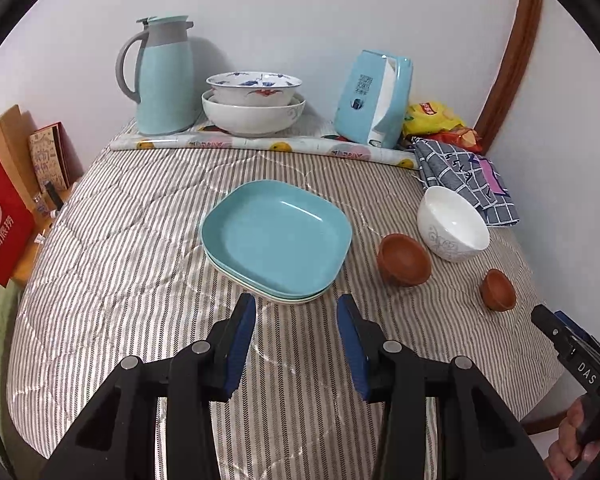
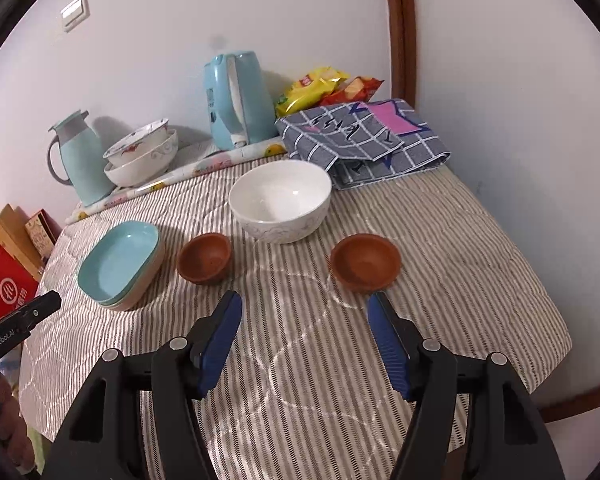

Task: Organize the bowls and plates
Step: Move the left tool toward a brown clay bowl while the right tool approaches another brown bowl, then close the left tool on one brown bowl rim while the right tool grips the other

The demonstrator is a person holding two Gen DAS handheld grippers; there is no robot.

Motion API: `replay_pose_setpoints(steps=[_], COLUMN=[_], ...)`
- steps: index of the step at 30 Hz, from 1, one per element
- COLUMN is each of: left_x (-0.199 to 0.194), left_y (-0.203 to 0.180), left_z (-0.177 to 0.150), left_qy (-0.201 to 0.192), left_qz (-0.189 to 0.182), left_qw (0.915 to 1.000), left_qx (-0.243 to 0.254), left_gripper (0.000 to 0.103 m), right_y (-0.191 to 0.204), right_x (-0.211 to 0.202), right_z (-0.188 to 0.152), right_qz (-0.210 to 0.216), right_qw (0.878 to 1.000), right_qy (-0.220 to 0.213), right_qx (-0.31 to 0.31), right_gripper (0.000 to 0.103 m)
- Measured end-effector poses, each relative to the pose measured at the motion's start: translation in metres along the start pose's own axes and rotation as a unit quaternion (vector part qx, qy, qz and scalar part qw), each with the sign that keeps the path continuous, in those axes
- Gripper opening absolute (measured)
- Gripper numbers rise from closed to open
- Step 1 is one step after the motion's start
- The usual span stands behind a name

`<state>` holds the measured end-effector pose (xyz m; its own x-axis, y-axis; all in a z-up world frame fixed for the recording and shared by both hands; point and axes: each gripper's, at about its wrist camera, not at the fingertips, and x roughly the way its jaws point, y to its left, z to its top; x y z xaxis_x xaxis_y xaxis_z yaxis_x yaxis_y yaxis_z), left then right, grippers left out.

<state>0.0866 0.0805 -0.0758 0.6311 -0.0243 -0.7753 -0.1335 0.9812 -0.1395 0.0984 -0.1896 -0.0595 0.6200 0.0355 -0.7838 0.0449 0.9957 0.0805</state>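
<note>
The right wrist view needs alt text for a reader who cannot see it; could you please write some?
The open right gripper hovers over a striped tablecloth, empty, aimed near two brown bowls and a white bowl. Stacked teal plates sit left.

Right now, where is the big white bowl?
The big white bowl sits mid-table in the right wrist view, behind two brown bowls and before the checked cloth.

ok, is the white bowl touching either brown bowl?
Apart. The right wrist view shows striped cloth between the white bowl and both the left brown bowl and the right brown bowl.
</note>
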Motion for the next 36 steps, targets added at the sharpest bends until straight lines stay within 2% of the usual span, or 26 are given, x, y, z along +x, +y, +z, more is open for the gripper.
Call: replay_pose_setpoints(steps=[7,16,28,36], left_x=[0.017,0.034,0.049,0.065], left_y=[-0.006,-0.020,-0.028,-0.046], left_z=[0.003,0.008,0.018,0.030], left_qy=[0.016,0.029,0.036,0.043], left_qz=[-0.007,-0.020,-0.026,-0.047], left_qw=[0.9998,0.9993,0.9989,0.9976], left_qx=[0.002,0.012,0.018,0.027], left_gripper=[0.040,0.040,0.040,0.040], right_y=[0.001,-0.019,-0.019,-0.024], right_x=[0.019,0.039,0.052,0.045], right_z=[-0.004,-0.003,0.009,0.027], right_qz=[-0.012,-0.026,-0.027,-0.026], right_qw=[1.000,0.999,0.998,0.999], right_qy=[0.027,0.045,0.048,0.023], right_qx=[-0.007,0.014,0.014,0.004], right_gripper=[0.065,0.065,0.065,0.065])
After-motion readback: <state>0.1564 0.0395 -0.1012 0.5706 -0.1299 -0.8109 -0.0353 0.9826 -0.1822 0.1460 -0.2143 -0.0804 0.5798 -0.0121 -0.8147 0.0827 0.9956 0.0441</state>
